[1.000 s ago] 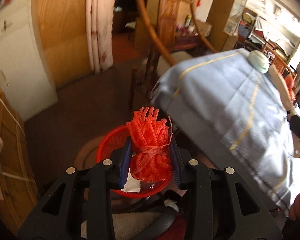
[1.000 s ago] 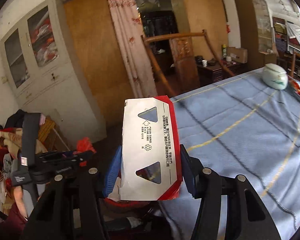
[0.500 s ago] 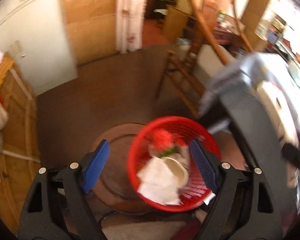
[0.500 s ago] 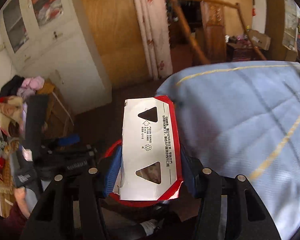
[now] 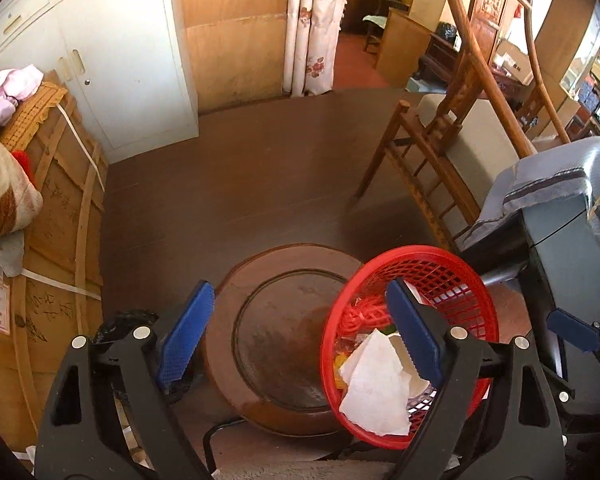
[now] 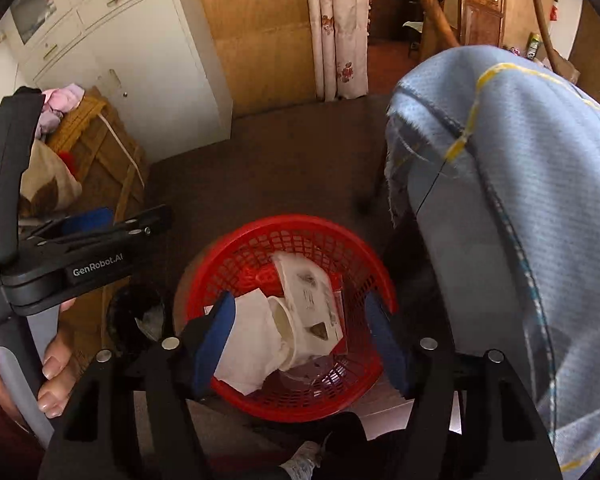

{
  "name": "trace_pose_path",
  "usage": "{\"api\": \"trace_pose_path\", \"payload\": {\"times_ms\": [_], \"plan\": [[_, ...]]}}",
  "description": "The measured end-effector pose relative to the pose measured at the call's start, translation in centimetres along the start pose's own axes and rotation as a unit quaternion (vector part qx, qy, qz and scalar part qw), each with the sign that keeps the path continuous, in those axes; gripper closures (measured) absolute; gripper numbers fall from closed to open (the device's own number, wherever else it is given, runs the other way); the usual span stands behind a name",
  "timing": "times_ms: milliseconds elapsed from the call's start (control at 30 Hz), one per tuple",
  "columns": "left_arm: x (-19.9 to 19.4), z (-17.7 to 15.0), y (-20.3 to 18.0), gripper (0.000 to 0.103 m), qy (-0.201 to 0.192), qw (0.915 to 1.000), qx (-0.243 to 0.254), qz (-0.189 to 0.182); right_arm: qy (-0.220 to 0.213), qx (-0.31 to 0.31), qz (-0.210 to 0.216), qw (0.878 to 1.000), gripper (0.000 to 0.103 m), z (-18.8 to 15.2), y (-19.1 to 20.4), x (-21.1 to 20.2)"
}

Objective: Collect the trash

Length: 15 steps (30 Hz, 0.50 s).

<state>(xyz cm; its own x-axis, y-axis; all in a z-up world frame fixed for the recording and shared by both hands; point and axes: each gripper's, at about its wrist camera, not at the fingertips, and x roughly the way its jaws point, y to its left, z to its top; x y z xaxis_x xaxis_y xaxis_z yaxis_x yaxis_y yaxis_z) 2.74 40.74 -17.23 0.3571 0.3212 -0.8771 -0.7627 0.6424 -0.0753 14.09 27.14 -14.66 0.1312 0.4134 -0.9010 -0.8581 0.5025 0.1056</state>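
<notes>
Trash sits in the red basket [image 5: 472, 280] on the dark floor [image 5: 240, 184], seen from my left wrist: a crumpled white tissue [image 5: 376, 388] on top, orange netting [image 5: 366, 312] behind it. My left gripper [image 5: 296, 336] is spread wide with nothing between its blue pads [image 5: 184, 332]; its jaws have just been opening. It hangs partly over a round brown stool top [image 5: 284, 340] beside the basket. A wooden chair [image 5: 452, 128] stands beyond, by the blue-clothed surface [image 5: 572, 184].

From my right wrist, the basket [image 6: 380, 276] lies straight below my right gripper [image 6: 300, 332], whose jaws have also just been opening and grip nothing. The white carton [image 6: 308, 292] lies loose among the tissue [image 6: 256, 340] and a paper cup [image 6: 282, 320], netting [image 6: 256, 274] at the back. My left hand [image 6: 56, 368] shows at the left edge.
</notes>
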Motion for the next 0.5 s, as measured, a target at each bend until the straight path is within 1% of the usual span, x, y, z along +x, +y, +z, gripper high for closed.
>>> {"api": "trace_pose_path", "payload": {"times_ms": [167, 267, 333, 500], "plan": [[0.0, -0.2, -0.4, 0.018, -0.004, 1.0000, 0.006, 0.003, 0.005, 0.006, 0.001, 1.000, 0.036, -0.3, -0.1, 0.1], [-0.9, -0.3, -0.8, 0.018, -0.012, 0.9999, 0.010, -0.001, 0.000, 0.004, -0.004, 1.000, 0.036, -1.0, -0.3, -0.5], [-1.7, -0.3, -1.5, 0.018, -0.021, 0.9996, 0.018, 0.001, -0.008, 0.003, -0.009, 1.000, 0.035, -1.4, -0.3, -1.3], [-4.6, -0.7, -3.4, 0.018, -0.053, 0.9973, 0.048, 0.015, -0.045, 0.006, -0.011, 0.999, 0.034, -2.9, -0.6, -4.4]]}}
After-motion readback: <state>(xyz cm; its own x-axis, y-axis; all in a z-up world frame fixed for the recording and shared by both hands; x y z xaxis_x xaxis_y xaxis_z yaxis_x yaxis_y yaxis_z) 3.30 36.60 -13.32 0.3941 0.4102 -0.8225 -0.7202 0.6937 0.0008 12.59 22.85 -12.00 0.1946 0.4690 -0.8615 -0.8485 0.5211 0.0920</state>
